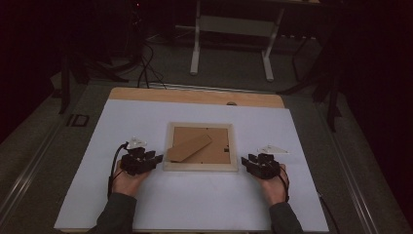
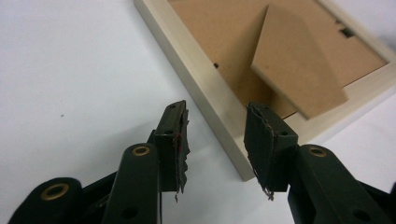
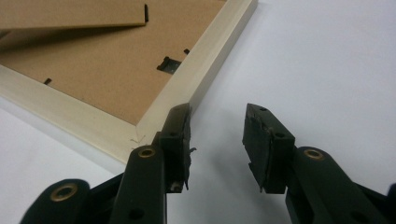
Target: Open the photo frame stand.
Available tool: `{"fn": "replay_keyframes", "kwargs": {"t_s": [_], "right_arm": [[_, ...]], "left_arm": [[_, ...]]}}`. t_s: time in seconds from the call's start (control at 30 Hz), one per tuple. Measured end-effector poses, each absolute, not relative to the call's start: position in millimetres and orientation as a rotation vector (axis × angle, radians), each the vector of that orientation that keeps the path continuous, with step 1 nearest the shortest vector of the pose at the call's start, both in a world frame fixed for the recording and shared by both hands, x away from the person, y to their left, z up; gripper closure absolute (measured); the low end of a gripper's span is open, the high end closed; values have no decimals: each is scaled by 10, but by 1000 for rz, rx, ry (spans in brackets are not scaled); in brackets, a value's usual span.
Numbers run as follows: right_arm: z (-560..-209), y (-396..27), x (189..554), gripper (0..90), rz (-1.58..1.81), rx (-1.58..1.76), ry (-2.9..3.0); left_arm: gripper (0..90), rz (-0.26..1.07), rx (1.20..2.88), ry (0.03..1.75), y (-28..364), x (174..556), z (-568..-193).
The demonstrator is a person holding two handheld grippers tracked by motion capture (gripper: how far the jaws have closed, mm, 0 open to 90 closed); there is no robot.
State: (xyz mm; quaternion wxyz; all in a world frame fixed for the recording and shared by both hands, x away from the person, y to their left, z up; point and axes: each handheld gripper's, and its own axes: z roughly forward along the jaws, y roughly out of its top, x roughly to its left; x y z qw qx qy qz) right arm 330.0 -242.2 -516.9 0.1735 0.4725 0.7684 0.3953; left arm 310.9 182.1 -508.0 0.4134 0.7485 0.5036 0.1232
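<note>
Picture frame [image 1: 200, 166] lies face down at the centre of the high view on the white table cover [image 1: 195, 204], its brown backing board up and its cardboard easel stand [image 1: 189, 148] slanting across the left half of the back. Left gripper [image 1: 155, 159] sits just left of the frame's lower left corner, right gripper [image 1: 245, 161] just right of its lower right corner, each held in a hand rising from the bottom edge.

In the left gripper view the jaws of the left gripper [image 2: 215, 135] stand apart with nothing pressed between the pads; the frame's pale wooden rail [image 2: 205, 88] runs from the upper middle down between and behind them, and its corner sits just above the gap. In the right gripper view the right gripper [image 3: 216, 135] is likewise released, with bare white cover in the gap and the frame's corner [image 3: 140, 128] at the left pad, touching or nearly so; I cannot tell which.

Risks from here, as I judge them: either claw closing without first straddling the rail would pinch air or nudge the frame sideways across the smooth cover. A grip on one corner alone could let the frame pivot and slip. The easel stand looks raised at one end, so any lifting or turning might let it flap or snag a jaw.
</note>
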Motion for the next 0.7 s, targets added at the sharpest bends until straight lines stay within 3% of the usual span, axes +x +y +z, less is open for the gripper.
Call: {"fn": "replay_keyframes", "kwargs": {"t_s": [0.23,0.7], "right_arm": [[-5157,-2450,3289,630,1150,1329,2183],[-5186,-2415,3280,604,1150,1316,2196]], "left_arm": [[511,205,1880,1235,1827,3201,-4988],[435,200,1871,1206,1798,3330,-4868]]}}
